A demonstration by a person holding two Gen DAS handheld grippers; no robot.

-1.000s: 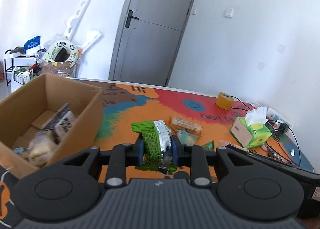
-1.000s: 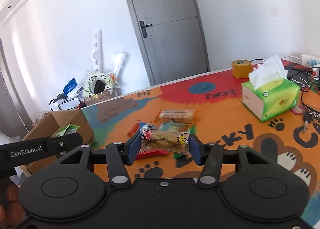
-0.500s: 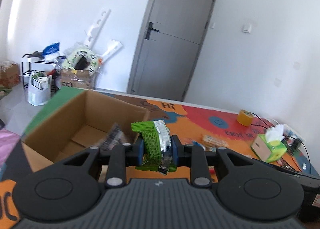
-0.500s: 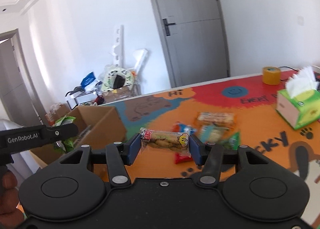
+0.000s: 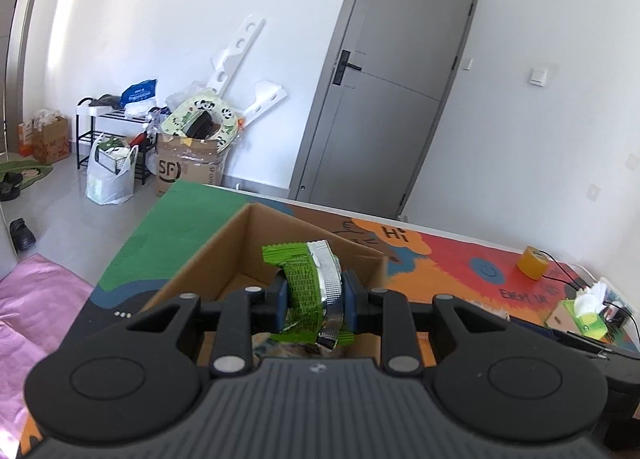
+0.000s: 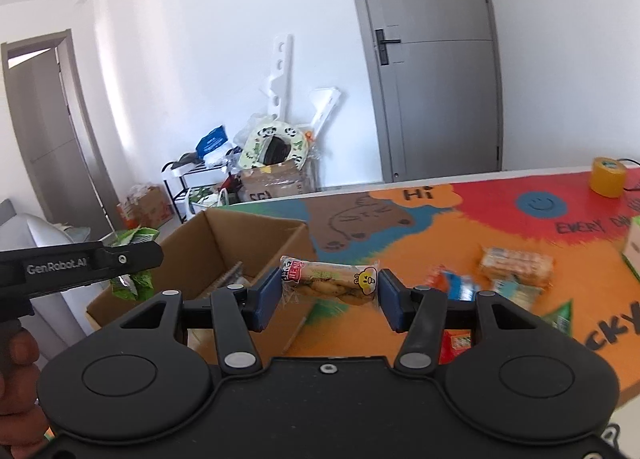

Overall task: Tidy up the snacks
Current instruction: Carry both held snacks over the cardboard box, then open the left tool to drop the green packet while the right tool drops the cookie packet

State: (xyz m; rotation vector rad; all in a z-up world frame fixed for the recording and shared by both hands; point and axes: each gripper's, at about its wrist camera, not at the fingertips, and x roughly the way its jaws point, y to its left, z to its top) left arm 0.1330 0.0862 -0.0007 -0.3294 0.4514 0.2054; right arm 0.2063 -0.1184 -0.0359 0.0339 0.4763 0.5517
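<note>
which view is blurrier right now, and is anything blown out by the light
Right wrist view: the loose snacks on the table are motion-smeared, while the held biscuit pack stays sharp. Left wrist view: mostly crisp, green snack pack clear; sunlit white wall looks washed out. Both bend straight lines, like the door.

A home: shoe rack, grey door, floor clutter.

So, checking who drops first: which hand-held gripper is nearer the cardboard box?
Left: it hangs over the cardboard box opening. The right is beside the box's corner.
</note>
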